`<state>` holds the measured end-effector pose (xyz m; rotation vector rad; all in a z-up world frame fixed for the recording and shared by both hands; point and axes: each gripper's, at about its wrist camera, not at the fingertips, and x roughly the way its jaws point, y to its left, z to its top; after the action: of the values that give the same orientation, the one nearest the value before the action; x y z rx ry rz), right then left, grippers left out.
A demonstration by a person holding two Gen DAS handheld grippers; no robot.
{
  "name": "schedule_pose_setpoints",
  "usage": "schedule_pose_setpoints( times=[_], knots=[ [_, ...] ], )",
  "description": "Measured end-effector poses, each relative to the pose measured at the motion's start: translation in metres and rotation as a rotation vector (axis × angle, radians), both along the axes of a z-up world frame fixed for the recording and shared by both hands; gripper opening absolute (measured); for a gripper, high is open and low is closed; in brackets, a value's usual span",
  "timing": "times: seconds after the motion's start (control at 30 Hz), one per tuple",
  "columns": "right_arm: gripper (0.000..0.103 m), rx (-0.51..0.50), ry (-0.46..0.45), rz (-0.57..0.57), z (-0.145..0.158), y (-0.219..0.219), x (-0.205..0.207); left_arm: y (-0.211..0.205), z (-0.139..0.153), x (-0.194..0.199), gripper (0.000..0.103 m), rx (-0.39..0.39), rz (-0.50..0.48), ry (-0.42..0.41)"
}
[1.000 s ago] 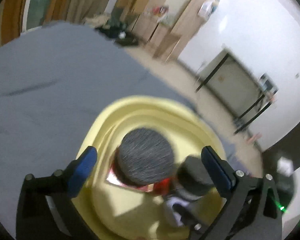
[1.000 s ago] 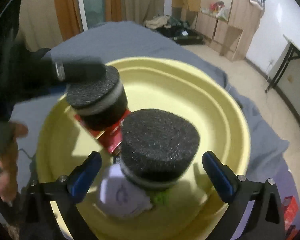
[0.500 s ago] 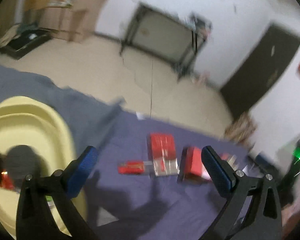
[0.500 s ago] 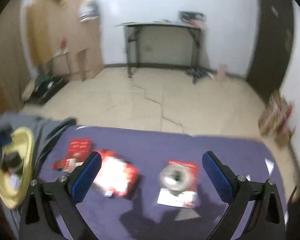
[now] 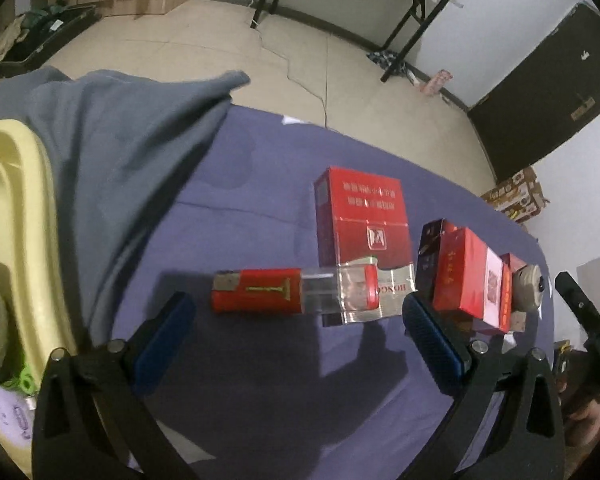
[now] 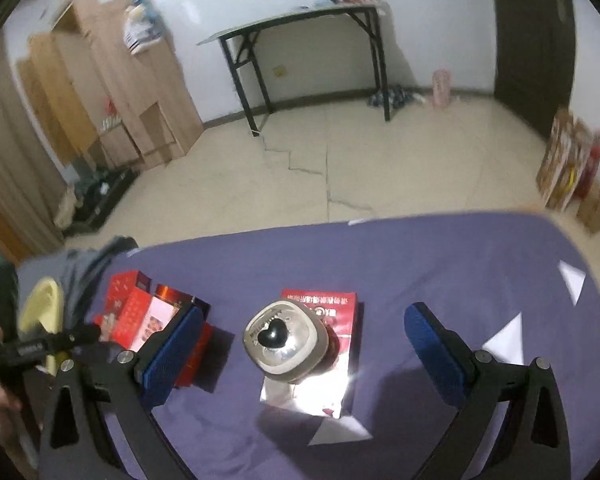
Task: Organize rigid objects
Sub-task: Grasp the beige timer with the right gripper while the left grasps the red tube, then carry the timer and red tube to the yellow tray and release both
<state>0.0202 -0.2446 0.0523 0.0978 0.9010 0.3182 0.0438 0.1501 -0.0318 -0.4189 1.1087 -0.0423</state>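
Purple cloth (image 5: 260, 380) spread over the work surface; taken as landmark.

Left gripper (image 5: 298, 326) low over the cloth, blue pads wide apart, nothing between them. Just ahead of the pads, lying on the cloth: red lighter (image 5: 257, 290), long axis crosswise, its far end run into a clear plastic case (image 5: 374, 294). Touching the case on its far side: flat red cigarette pack (image 5: 362, 216), printed face up. At the cloth's right part, beside the right pad: red boxes (image 5: 466, 276) leaning together, a dark one behind; exact count not readable. Round cream item (image 5: 530, 286) partly hidden behind them.

Grey cloth (image 5: 112, 148) overlapping the purple cloth's left edge. Yellow basin (image 5: 24, 216) at far left on the grey cloth, dark round object inside, cut by frame edge.

Right gripper (image 6: 302, 342) also over the purple cloth, pads spread, empty. Between and just beyond them: cream rounded-square case (image 6: 286, 338) with dark heart-shaped centre, sitting on a red-and-silver flat packet (image 6: 320, 364). Red boxes (image 6: 148, 314) left of it, behind the left pad. Yellow basin (image 6: 40, 308) past the cloth's left edge. White paper scraps (image 6: 572, 276) on the cloth's right side.
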Motion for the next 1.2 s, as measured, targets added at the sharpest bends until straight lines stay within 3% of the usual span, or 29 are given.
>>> schedule_pose_setpoints(
  times=[0.2, 0.33, 0.5, 0.7, 0.77, 0.8, 0.9, 1.07, 1.2],
  knots=[
    [0.103, -0.222, -0.077, 0.142, -0.011, 0.034, -0.010, 0.001, -0.006, 0.001, 0.103, -0.038, 0.013, 0.014],
    [0.103, -0.235, -0.057, 0.166, -0.018, 0.041, -0.006, 0.005, -0.007, 0.002, 0.101, -0.079, 0.028, 0.001],
    [0.101, -0.222, -0.038, 0.186, -0.023, 0.047, 0.005, 0.005, -0.005, 0.001, 0.094, -0.055, 0.017, 0.006],
    [0.087, -0.231, -0.048, 0.200, -0.031, 0.045, 0.009, 0.008, -0.006, 0.003, 0.090, -0.058, 0.031, -0.008],
    [0.076, -0.234, -0.048, 0.209, -0.035, 0.048, 0.011, 0.006, -0.005, 0.004, 0.087, -0.042, 0.025, -0.012],
    [0.075, -0.245, -0.052, 0.207, -0.037, 0.048, 0.012, 0.004, -0.005, 0.003, 0.083, -0.027, 0.017, -0.017],
    [0.072, -0.281, -0.055, 0.196, -0.045, 0.051, 0.012, -0.002, -0.002, 0.004, 0.082, -0.012, -0.007, -0.032],
    [0.053, -0.250, -0.064, 0.202, -0.044, 0.044, 0.016, -0.004, -0.001, 0.006, 0.082, -0.010, -0.013, -0.044],
    [0.053, -0.261, -0.067, 0.213, -0.047, 0.045, 0.014, 0.000, 0.000, 0.004, 0.082, -0.034, -0.008, -0.055]
  ],
)
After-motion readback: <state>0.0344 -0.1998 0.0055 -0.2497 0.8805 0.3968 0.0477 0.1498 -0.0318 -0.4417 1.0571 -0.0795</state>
